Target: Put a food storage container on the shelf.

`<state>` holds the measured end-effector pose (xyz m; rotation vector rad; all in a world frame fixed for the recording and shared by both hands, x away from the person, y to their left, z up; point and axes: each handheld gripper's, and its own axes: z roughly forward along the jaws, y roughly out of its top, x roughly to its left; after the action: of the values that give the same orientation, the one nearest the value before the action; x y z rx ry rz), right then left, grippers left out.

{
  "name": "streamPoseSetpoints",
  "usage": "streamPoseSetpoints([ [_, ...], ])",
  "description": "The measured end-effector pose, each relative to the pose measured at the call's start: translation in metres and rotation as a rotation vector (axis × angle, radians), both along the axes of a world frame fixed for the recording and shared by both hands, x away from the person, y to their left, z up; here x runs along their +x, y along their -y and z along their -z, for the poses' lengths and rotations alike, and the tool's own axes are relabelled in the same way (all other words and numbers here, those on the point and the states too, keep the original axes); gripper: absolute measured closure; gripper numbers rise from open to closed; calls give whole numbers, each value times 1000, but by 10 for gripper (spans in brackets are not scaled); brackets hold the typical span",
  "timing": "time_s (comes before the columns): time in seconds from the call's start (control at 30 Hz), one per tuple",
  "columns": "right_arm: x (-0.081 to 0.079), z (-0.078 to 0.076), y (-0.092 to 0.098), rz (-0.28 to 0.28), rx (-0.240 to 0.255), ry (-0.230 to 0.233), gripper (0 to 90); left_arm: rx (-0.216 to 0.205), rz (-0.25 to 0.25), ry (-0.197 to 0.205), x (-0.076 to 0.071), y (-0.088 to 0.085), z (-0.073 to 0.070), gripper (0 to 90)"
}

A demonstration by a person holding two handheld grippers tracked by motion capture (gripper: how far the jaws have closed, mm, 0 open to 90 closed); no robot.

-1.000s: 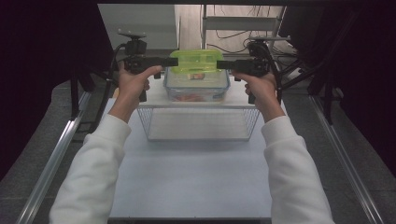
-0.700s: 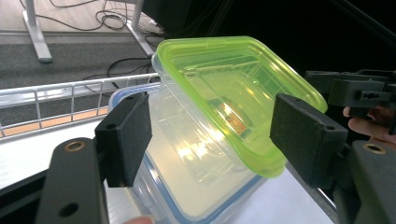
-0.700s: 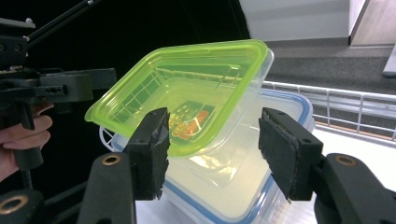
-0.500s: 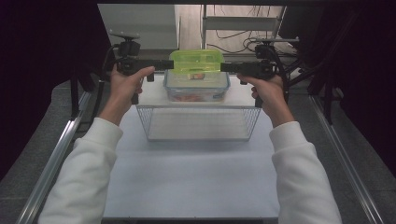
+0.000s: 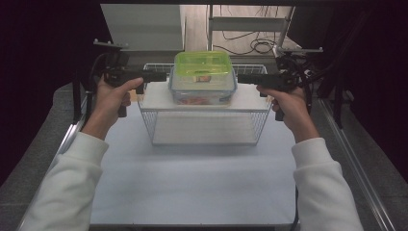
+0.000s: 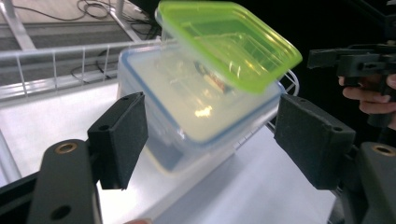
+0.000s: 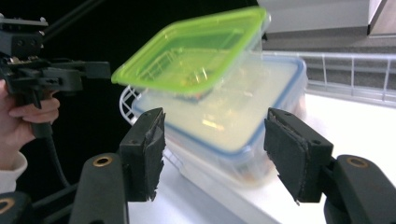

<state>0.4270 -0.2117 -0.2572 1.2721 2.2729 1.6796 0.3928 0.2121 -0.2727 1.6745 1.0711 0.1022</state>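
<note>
A green-lidded container (image 5: 202, 65) rests on a clear box with a blue rim (image 5: 202, 92), which stands on a white board (image 5: 159, 98) across a wire basket (image 5: 204, 131). My left gripper (image 5: 161, 76) hangs just left of the stack and my right gripper (image 5: 243, 78) just right of it, both level and pointing inward. The jaws of both have just been opening and touch nothing. In the left gripper view the green lid (image 6: 229, 42) and clear box (image 6: 187, 107) lie beyond the open gripper (image 6: 210, 135). The right gripper view shows the stack (image 7: 191, 51) beyond its open gripper (image 7: 215, 149).
The basket stands at the far middle of a white table (image 5: 192, 183). Metal rails (image 5: 356, 163) run along both table sides. Cables and a metal frame (image 5: 250, 24) lie on the floor behind. Red contents show dimly through the clear box.
Both grippers were against the green container's sides. They have drawn apart sideways with wider jaws, and the green container now sits free on the clear box.
</note>
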Motion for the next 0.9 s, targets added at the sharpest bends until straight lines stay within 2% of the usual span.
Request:
streamPoseSetpoints([
  [0.27,-22,16,11,-36,-26,-8,383,25,44,7,-32,-10,19,263],
  [0.33,-30,23,14,-50,-36,-4,381,38,53,11,-42,-11,24,263],
  [0.43,-42,37,19,-72,-41,-1,378,34,71,21,-57,-12,34,262],
  [0.6,-55,60,27,-87,-43,-11,378,60,101,31,-73,-8,49,262],
  [0.7,-59,74,31,-95,-54,-30,377,66,121,18,-82,-4,65,262],
  [0.9,-69,101,38,-102,-78,-60,377,93,119,3,-97,-1,95,262],
])
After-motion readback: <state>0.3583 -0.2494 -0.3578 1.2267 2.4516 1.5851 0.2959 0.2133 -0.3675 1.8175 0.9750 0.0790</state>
